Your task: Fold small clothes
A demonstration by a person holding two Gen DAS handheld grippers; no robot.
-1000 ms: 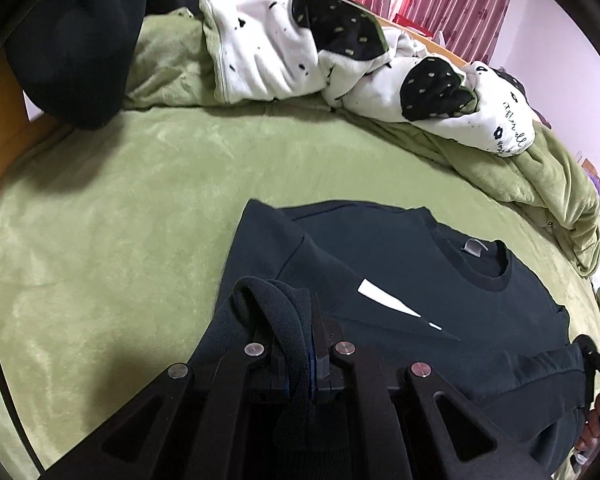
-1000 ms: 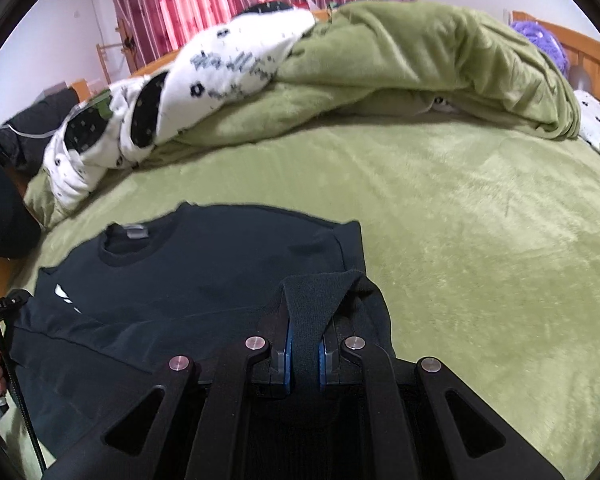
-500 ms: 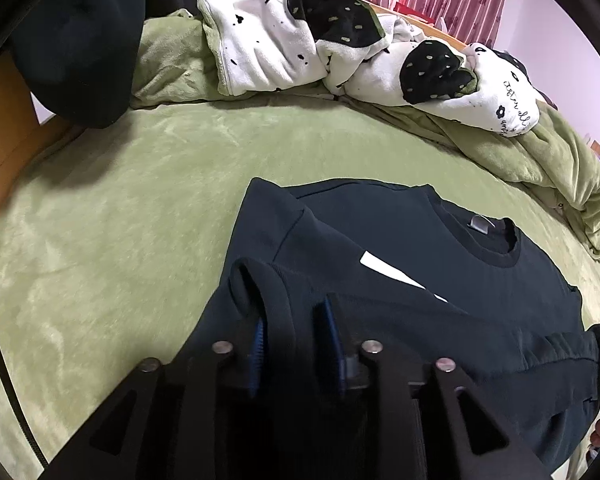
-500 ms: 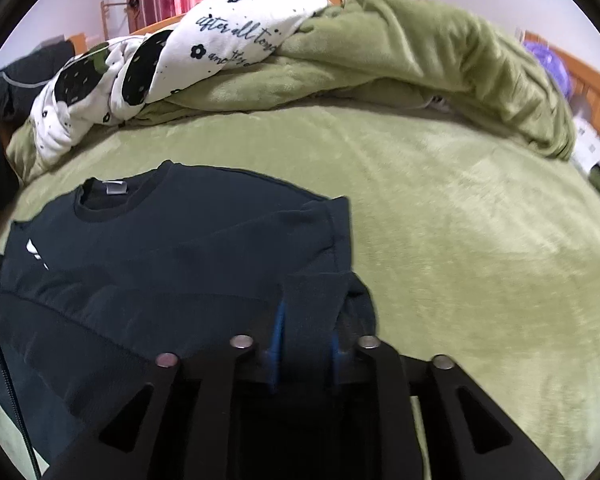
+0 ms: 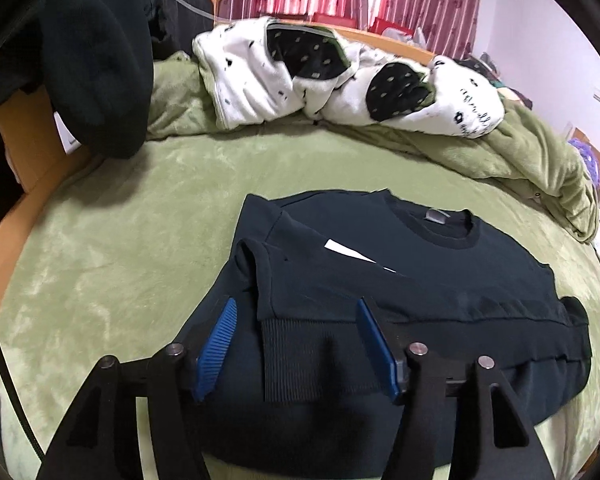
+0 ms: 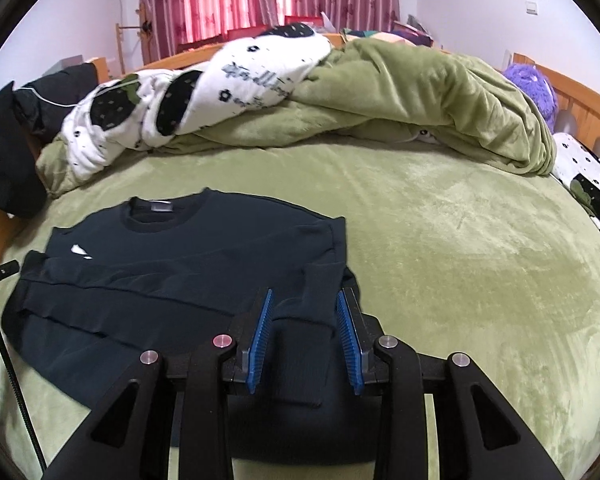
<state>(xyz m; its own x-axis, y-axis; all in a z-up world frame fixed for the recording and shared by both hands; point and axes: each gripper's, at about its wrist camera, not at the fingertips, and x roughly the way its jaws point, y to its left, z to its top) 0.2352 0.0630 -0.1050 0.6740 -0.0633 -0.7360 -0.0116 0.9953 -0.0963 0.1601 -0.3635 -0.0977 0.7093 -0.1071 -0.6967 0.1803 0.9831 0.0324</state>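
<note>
A small dark navy sweatshirt (image 5: 412, 276) (image 6: 188, 264) lies flat on the green bed cover, collar toward the far side, with both sleeves folded across its front. My left gripper (image 5: 296, 308) hangs over the sweatshirt's left edge, its jaws opening; a ribbed cuff (image 5: 296, 356) lies on the sweatshirt below and between the blue pads, which do not press on it. Over the right edge my right gripper (image 6: 304, 300) has its jaws opening too. The other sleeve's dark cuff (image 6: 300, 360) lies between its pads, loose.
A bunched green blanket (image 6: 420, 92) and a white-and-black printed quilt (image 5: 300, 76) lie across the far side of the bed. Dark clothes (image 5: 96, 60) hang at the left over the wooden bed frame (image 5: 24, 160). A purple plush (image 6: 536, 80) sits at the headboard.
Both grippers were shut on the sleeve cuffs; they let go, opened and drew back and up. The cuffs now lie on the sweatshirt.
</note>
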